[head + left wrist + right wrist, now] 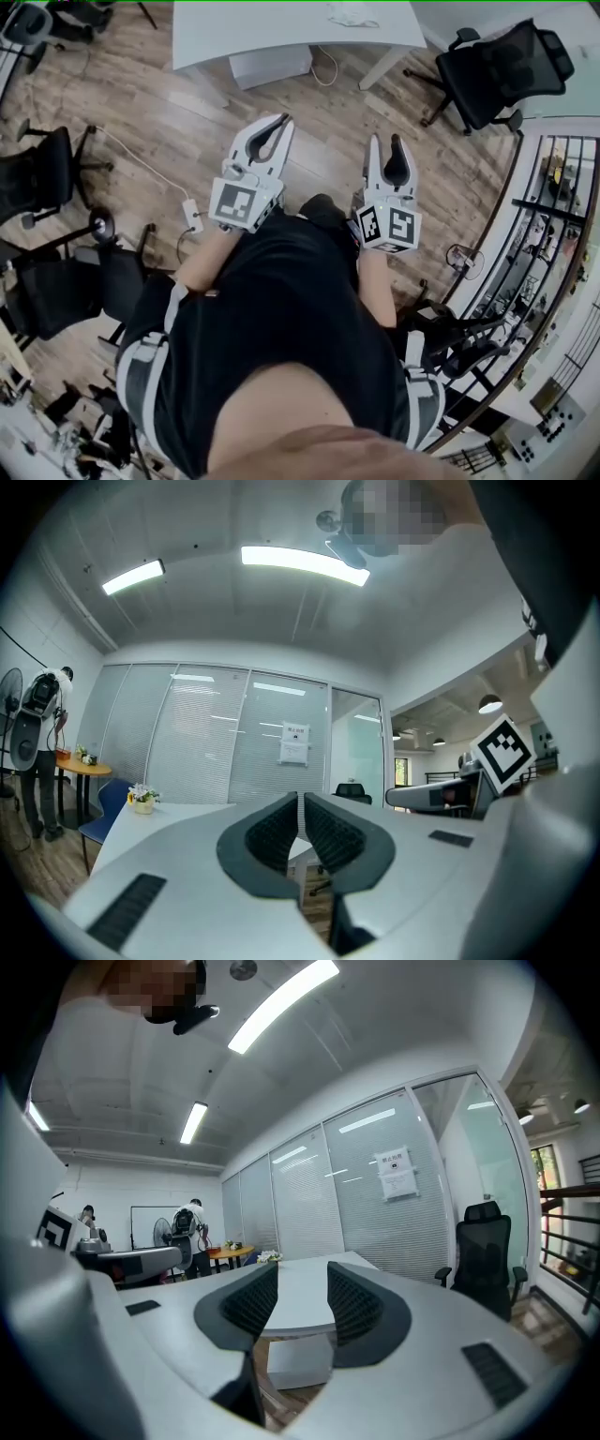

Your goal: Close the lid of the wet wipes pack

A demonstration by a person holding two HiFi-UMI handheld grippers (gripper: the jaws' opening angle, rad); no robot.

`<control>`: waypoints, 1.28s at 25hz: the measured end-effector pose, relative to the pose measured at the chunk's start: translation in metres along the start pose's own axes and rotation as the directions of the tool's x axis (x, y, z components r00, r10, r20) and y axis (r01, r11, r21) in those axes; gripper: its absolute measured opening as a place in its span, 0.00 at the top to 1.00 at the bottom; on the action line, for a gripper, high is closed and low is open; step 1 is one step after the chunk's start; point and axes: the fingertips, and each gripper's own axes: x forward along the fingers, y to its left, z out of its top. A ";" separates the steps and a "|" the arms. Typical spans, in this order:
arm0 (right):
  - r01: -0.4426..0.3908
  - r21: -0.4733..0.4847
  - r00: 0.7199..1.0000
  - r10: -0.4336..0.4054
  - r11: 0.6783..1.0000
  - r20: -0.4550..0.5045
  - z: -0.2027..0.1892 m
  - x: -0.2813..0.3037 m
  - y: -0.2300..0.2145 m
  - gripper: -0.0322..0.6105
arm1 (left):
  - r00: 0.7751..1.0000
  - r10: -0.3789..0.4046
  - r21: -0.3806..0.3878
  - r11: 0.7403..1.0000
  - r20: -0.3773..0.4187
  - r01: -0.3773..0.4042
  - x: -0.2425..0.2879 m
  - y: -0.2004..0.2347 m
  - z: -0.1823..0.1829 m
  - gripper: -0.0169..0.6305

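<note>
OFFICE FLOOR: A person stands short of a white table (281,33), holding a two-jaw tool in each hand, both aimed toward it. The left gripper (281,122) is clenched on nothing. The right gripper (385,142) is released, jaws apart and empty. A small white object (354,14) near the table's far edge may be the wet wipes pack, though that cannot be confirmed. Such a pack is likely light, soft and slick, so pressing the stiff lid's free edge while steadying the pack's side seems wisest.
</note>
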 end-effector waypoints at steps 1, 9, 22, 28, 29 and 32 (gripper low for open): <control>0.005 0.003 1.000 -0.005 1.000 0.001 0.000 0.005 0.000 0.68 | 1.000 -0.006 0.007 1.000 0.001 0.006 0.004 0.004 0.001 0.91; -0.014 0.014 1.000 0.014 1.000 0.001 -0.001 0.074 -0.029 0.68 | 0.999 0.006 0.008 1.000 -0.038 -0.005 0.064 0.037 -0.022 0.91; -0.149 -0.027 0.989 0.148 0.989 -0.016 0.040 0.264 -0.146 0.68 | 0.991 0.117 0.040 0.993 -0.071 -0.115 0.267 0.087 -0.024 0.91; -0.208 -0.014 0.977 0.208 0.978 -0.043 0.050 0.336 -0.192 0.68 | 0.980 0.121 0.108 0.989 -0.155 -0.105 0.345 0.103 -0.037 0.91; -0.213 -0.010 0.976 0.213 0.977 -0.047 0.050 0.347 -0.199 0.68 | 0.976 0.120 0.126 0.987 -0.181 -0.098 0.358 0.107 -0.042 0.91; -0.227 0.005 0.972 0.227 0.974 -0.065 0.047 0.383 -0.216 0.68 | 0.962 0.114 0.174 0.982 -0.248 -0.071 0.397 0.125 -0.058 0.91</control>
